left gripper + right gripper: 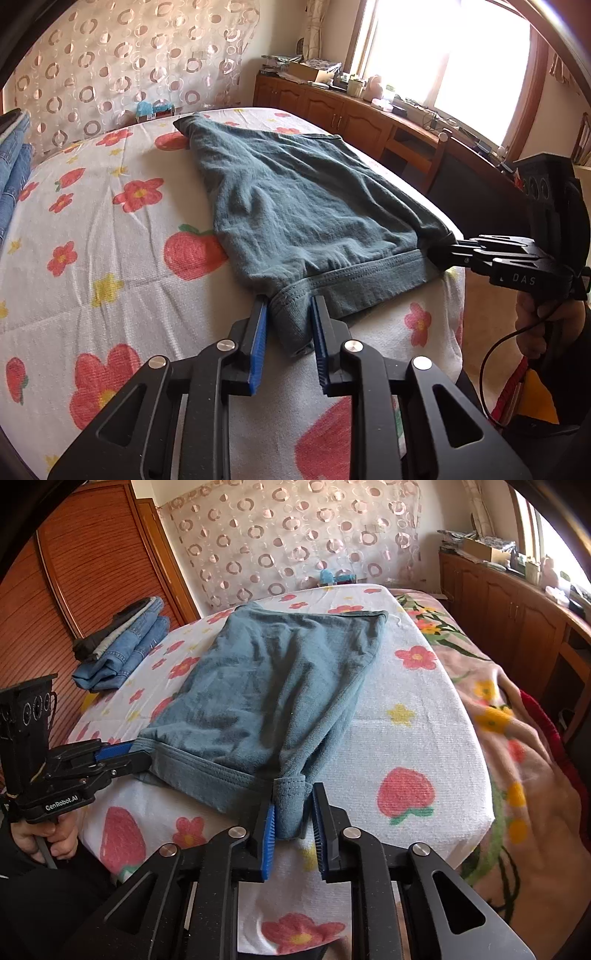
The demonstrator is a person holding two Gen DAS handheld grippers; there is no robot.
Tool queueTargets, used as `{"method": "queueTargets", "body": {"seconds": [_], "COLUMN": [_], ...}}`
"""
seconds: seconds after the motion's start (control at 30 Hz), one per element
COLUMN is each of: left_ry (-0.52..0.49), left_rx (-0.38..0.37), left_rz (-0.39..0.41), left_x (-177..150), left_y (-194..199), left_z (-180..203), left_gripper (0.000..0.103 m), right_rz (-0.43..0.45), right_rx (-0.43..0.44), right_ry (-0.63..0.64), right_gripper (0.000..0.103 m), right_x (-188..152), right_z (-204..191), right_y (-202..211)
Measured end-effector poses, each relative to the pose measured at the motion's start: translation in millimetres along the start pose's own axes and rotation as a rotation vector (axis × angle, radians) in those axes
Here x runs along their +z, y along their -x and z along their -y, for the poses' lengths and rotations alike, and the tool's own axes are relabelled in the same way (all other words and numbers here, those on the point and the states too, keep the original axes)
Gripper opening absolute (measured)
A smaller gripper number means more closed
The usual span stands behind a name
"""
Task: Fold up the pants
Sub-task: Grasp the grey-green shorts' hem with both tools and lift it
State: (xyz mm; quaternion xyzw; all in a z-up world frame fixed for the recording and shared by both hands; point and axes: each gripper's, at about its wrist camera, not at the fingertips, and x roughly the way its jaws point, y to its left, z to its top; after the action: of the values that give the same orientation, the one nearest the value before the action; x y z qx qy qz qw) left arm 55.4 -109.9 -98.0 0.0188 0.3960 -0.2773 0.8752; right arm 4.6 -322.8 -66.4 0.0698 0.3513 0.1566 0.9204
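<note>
Teal-grey pants (295,192) (266,686) lie flat on the flower-print bed sheet (110,240), their ribbed waistband (369,280) nearest me and the legs running away. In the left wrist view my left gripper (290,301) is shut on the waistband's left corner, with cloth bunched between the blue pads (260,325). It also shows in the right wrist view as the left gripper (142,755). My right gripper (293,794) is shut on the other waistband corner, and the right gripper (439,251) appears at the bed's right edge. A hand (535,325) holds its grip.
Folded jeans (125,646) are stacked at the bed's far left, beside a wooden wardrobe (74,572). A floral blanket (498,720) hangs off the right side. Wooden cabinets (332,107) with clutter stand under the window. A circle-patterned cloth (295,535) hangs behind the bed.
</note>
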Motion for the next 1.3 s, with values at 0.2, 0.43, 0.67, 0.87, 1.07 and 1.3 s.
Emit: {"method": "queueTargets", "body": {"seconds": [0.2, 0.43, 0.67, 0.87, 1.07, 1.3], "left_ry": [-0.017, -0.04, -0.072, -0.097, -0.104, -0.061], "left_rx": [0.0, 0.017, 0.051, 0.072, 0.122, 0.182], "left_rz": [0.061, 0.186, 0.326, 0.418, 0.466, 0.412], "left_x": [13.5, 61.8, 115.1, 138.7, 144.5, 147.0], "left_y": [18.9, 59.1, 110.8, 162.5, 188.5, 154.2], "left_z": [3.4, -0.1, -4.9, -5.4, -16.9, -63.4], "left_gripper": [0.013, 0.012, 0.012, 0.012, 0.011, 0.011], "right_rz": [0.029, 0.149, 0.275, 0.366, 0.412, 0.358], "right_rx": [0.024, 0.037, 0.043, 0.088, 0.108, 0.11], "right_ry": [0.003, 0.072, 0.146, 0.214, 0.287, 0.345], "right_gripper": [0.015, 0.015, 0.015, 0.015, 0.015, 0.015], "right_x": [7.3, 47.1, 106.1, 142.3, 151.4, 170.9], "right_z": [-4.7, -21.3, -42.7, -71.4, -94.9, -95.4], "right_y": [5.5, 34.3, 70.6, 111.3, 135.2, 87.7]}}
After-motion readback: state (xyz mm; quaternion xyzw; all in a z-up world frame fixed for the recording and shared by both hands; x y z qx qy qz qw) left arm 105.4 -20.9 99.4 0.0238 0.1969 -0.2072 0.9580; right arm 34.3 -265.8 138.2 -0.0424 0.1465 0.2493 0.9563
